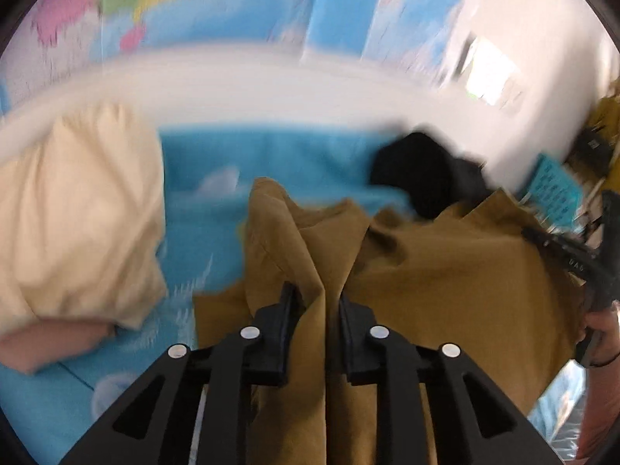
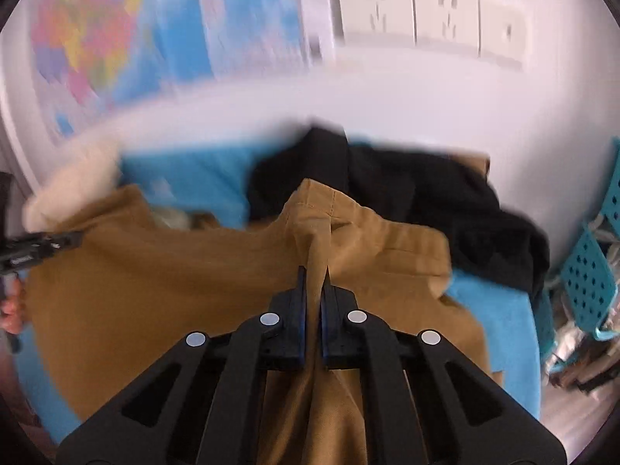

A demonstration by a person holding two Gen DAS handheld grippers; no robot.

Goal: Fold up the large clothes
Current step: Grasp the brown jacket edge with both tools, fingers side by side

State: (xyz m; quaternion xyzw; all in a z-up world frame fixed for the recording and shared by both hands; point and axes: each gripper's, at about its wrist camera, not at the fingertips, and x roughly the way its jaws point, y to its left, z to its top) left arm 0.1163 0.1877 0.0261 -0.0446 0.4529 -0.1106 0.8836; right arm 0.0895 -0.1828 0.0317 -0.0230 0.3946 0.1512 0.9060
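A large mustard-brown garment (image 1: 445,263) hangs stretched between my two grippers above a blue bed sheet (image 1: 217,201). My left gripper (image 1: 316,298) is shut on a bunched fold of the brown garment. My right gripper (image 2: 314,275) is shut on another edge of the brown garment (image 2: 193,271), near a stitched seam. The right gripper also shows at the right edge of the left wrist view (image 1: 581,263). The left gripper shows at the left edge of the right wrist view (image 2: 35,252). Both views are blurred by motion.
A cream pillow (image 1: 73,213) lies at the left on the blue sheet (image 2: 186,178). A black garment (image 2: 426,209) is heaped at the back, and shows in the left wrist view too (image 1: 422,170). Wall maps (image 1: 193,4), wall sockets (image 2: 418,15) and a teal perforated basket (image 2: 589,271) surround the bed.
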